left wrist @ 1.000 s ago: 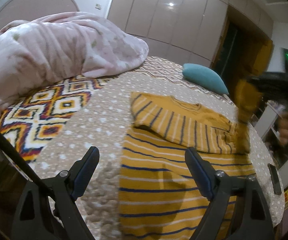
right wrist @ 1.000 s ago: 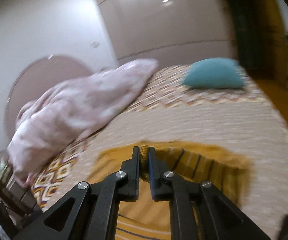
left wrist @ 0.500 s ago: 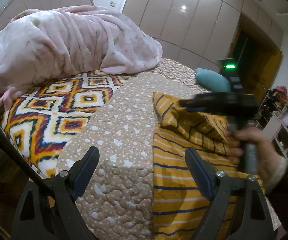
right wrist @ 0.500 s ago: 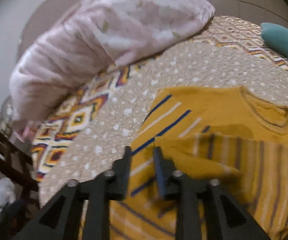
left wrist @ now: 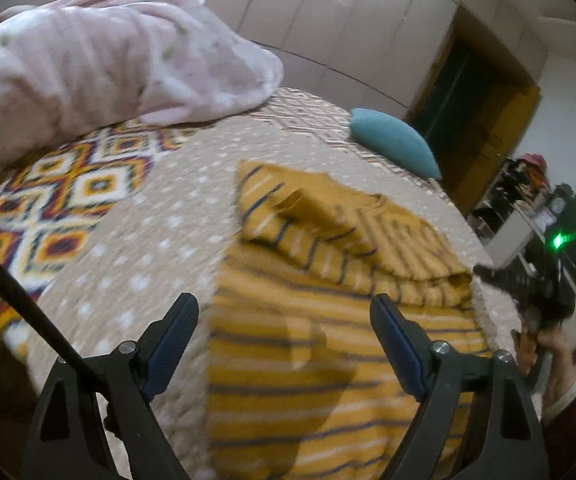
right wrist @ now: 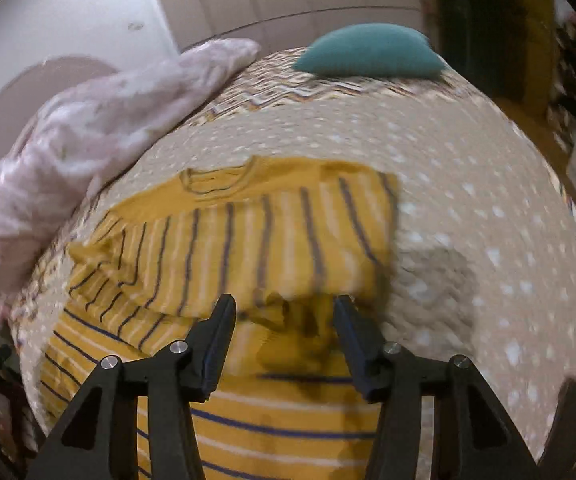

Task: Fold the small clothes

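A small mustard shirt with blue and white stripes (left wrist: 327,344) lies flat on the bed, both sleeves folded across its chest (right wrist: 280,240). My left gripper (left wrist: 284,308) hovers open above the shirt's near left part, nothing between its fingers. My right gripper (right wrist: 284,304) hangs low over the shirt's right side and its jaws are opening. The crumpled end of the folded sleeve (right wrist: 288,316) lies between them, and the pads do not press on it. A hand (left wrist: 543,348) holds that gripper at the right edge of the left wrist view.
A bunched pink blanket (left wrist: 108,60) fills the back left of the bed. A teal cushion (left wrist: 391,140) sits at the far edge. The beige dotted bedspread (left wrist: 148,240) surrounds the shirt, with a diamond-pattern cover (left wrist: 60,208) at left. Shelves and a doorway stand beyond the right edge.
My right gripper carried the sleeve across the shirt, laid it down, let go as its jaws opened, and drew back to the right. My left gripper stayed open and shifted slightly.
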{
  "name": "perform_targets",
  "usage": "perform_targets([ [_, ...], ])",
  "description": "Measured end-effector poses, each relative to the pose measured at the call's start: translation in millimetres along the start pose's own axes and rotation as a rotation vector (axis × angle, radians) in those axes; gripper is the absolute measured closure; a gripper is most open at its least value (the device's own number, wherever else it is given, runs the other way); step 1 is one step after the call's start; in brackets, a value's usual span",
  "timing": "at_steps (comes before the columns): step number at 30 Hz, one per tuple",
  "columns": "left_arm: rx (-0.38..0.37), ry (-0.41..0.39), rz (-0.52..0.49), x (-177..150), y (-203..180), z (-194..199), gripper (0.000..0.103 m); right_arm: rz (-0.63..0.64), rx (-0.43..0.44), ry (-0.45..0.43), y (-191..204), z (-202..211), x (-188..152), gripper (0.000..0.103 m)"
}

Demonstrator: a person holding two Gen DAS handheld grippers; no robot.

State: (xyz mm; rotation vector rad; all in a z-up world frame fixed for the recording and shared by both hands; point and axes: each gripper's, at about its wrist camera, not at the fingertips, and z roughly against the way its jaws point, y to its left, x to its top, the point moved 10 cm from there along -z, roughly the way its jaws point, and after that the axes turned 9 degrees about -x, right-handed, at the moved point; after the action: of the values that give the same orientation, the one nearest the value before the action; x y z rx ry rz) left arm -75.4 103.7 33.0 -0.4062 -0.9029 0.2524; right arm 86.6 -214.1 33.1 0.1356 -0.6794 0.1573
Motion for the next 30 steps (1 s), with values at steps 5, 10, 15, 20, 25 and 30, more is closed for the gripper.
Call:
perform_targets([
  [5,-0.044,0.076,0.007,21,-13,-62,0.016,-0.032,0.042,-0.013,-9,-6,-6,0.047],
  [10,-0.020,0.148,0.080,27,3,-127,0.016,0.014,0.037,0.029,8,-35,-23,0.067],
  [15,0.121,0.169,0.113,41,41,-162,0.037,-0.098,-0.101,0.021,-33,-48,-20,0.087],
  [20,0.109,0.151,0.080,49,39,-132,0.040,-0.189,-0.088,0.017,-68,-26,-30,0.086],
  [25,0.042,0.142,0.110,29,35,-76,0.033,-0.197,0.059,0.008,-70,23,-61,0.059],
  [30,0.025,0.144,0.135,-20,37,-24,0.033,-0.191,0.137,0.063,-55,45,-115,0.055],
])
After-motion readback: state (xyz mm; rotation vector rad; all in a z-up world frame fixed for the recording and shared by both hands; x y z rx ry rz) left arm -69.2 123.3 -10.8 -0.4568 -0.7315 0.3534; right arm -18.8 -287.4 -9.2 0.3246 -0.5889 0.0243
